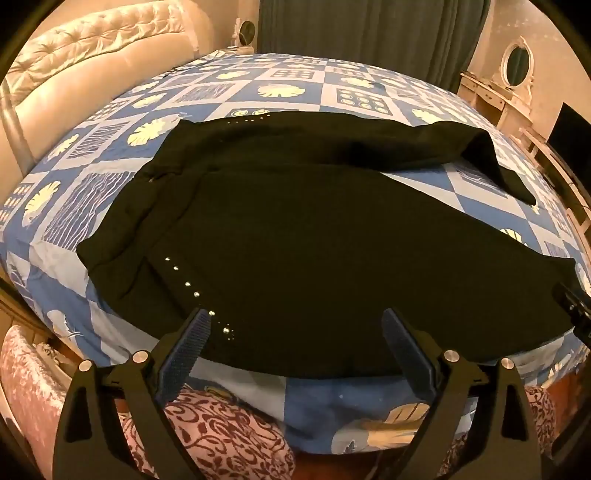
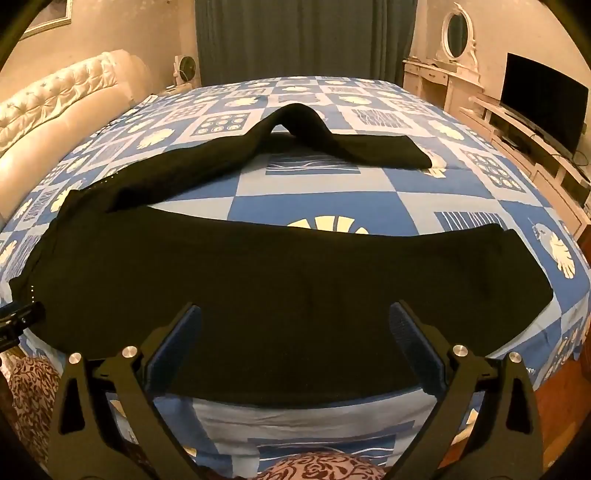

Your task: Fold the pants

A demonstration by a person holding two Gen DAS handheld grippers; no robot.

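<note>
Black pants (image 1: 295, 229) are spread on a bed (image 1: 332, 88) covered with a blue-and-white patchwork sheet, and every place below is given relative to these pants. The waist end, with a row of small shiny studs (image 1: 186, 284), is seen at the left, beside the tufted cream headboard (image 1: 74, 66). The near leg is laid flat along the bed's front edge, its cuff reaching to the right. The far leg (image 2: 295, 125) is stretched behind it, is humped up in the middle, and ends flat on the sheet, apart from the near leg, with bare sheet between the two. The left gripper (image 1: 295, 325) is held just in front of the pants at the waist end, its jaws spread wide and nothing clasped between them; the left finger's tip is seen against the lowest studs, but whether cloth is touched cannot be told. The right gripper (image 2: 295, 317) is held in front of the near leg further toward the cuff, also released, jaws wide, with the leg's cloth seen beyond the gap. Each gripper's edge is caught at the margin of the other's view. Beyond the pants a dark curtain (image 2: 303, 37) is hung; to the far right an oval mirror (image 2: 456, 31) over a pale dresser and a dark screen (image 2: 543, 99) are seen.
</note>
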